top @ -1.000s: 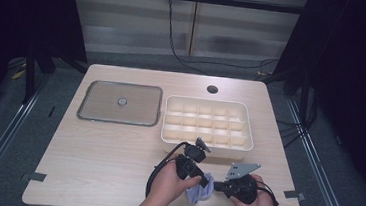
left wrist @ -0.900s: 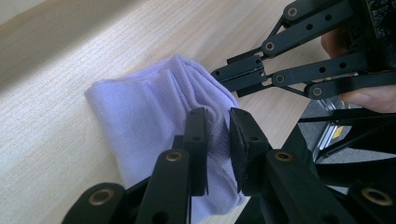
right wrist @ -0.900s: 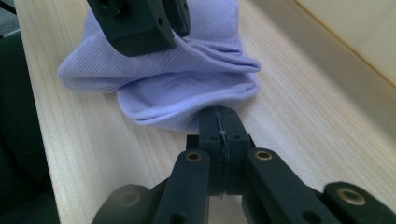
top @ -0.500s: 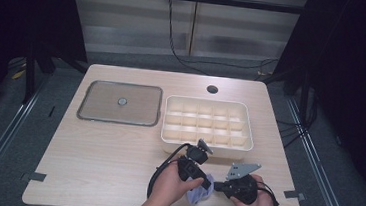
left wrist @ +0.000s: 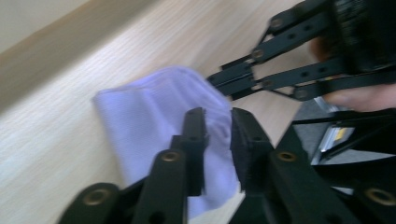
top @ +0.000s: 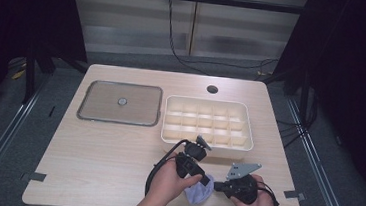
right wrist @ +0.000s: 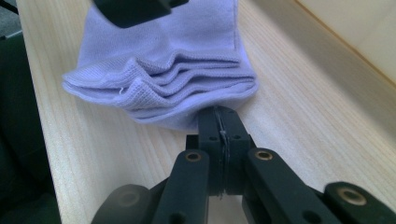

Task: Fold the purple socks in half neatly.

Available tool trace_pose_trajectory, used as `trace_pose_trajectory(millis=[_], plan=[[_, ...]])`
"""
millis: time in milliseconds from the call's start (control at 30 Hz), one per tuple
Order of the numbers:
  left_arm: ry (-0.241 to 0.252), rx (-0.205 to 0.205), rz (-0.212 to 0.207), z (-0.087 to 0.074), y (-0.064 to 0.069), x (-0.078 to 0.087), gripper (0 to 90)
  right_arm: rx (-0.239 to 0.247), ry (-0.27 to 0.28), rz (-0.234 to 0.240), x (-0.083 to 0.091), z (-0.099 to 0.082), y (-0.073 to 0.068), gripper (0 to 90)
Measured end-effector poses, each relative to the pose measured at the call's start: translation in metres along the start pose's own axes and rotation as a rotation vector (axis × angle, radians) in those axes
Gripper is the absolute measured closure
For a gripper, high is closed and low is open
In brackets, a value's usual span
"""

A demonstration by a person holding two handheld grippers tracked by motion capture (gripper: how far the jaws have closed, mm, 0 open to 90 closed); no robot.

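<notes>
A folded pale lilac cloth [top: 198, 193] lies on the wooden table [top: 99, 171] close to its near edge, between the person's two hands. The left gripper [left wrist: 217, 133] reaches over the cloth from the left with its jaws parted a little, the fabric showing between and under them; whether they actually press it, I cannot tell. The right gripper [right wrist: 219, 122] comes in from the right with its jaws pressed together on the cloth's edge (a thin sliver of fabric shows in the seam between them). The stacked folds fan out just beyond those jaws.

Farther back, a cream divided tray [top: 207, 139] sits just beyond the left gripper, and a flat lid with a centre knob [top: 121, 102] lies to the left of it. The near-left stretch of tabletop is bare wood.
</notes>
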State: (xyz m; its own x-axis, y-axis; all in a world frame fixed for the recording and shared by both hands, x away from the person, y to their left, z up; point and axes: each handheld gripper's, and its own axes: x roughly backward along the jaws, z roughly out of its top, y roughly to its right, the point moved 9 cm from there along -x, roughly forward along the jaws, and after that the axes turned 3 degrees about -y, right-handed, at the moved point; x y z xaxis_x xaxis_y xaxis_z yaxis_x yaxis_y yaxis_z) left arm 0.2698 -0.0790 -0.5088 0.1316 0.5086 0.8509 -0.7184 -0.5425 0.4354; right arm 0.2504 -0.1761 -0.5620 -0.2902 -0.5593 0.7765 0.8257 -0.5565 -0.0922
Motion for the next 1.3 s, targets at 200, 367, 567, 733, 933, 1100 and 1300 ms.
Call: trace_pose_trajectory(millis=[200, 367, 567, 733, 933, 1100, 1300], plan=[[-0.027, 0.008, 0.049, -0.006, -0.011, -0.014, 83.8, -0.005, -0.001, 0.003, 0.000, 0.000, 0.000, 89.4], [-0.049, 0.005, 0.078, -0.011, -0.015, -0.027, 82.9, -0.006, -0.001, -0.001, 0.000, 0.000, 0.000, 89.4], [-0.042, -0.014, 0.103, -0.013, -0.014, -0.033, 78.8, -0.007, 0.000, -0.003, 0.000, 0.000, -0.001, 89.4], [-0.031, -0.022, 0.082, -0.015, -0.013, -0.033, 74.2, -0.006, 0.003, 0.000, 0.000, 0.000, 0.000, 89.3], [-0.024, -0.036, 0.059, -0.015, -0.007, -0.030, 67.6, -0.005, 0.004, 0.001, 0.000, 0.000, 0.000, 89.3], [-0.011, -0.021, 0.022, -0.013, -0.006, -0.023, 67.1, -0.003, 0.005, 0.003, 0.000, 0.000, 0.000, 89.2], [0.020, -0.018, 0.003, -0.010, -0.005, -0.010, 65.9, -0.004, 0.005, 0.002, 0.000, 0.000, 0.000, 89.1]])
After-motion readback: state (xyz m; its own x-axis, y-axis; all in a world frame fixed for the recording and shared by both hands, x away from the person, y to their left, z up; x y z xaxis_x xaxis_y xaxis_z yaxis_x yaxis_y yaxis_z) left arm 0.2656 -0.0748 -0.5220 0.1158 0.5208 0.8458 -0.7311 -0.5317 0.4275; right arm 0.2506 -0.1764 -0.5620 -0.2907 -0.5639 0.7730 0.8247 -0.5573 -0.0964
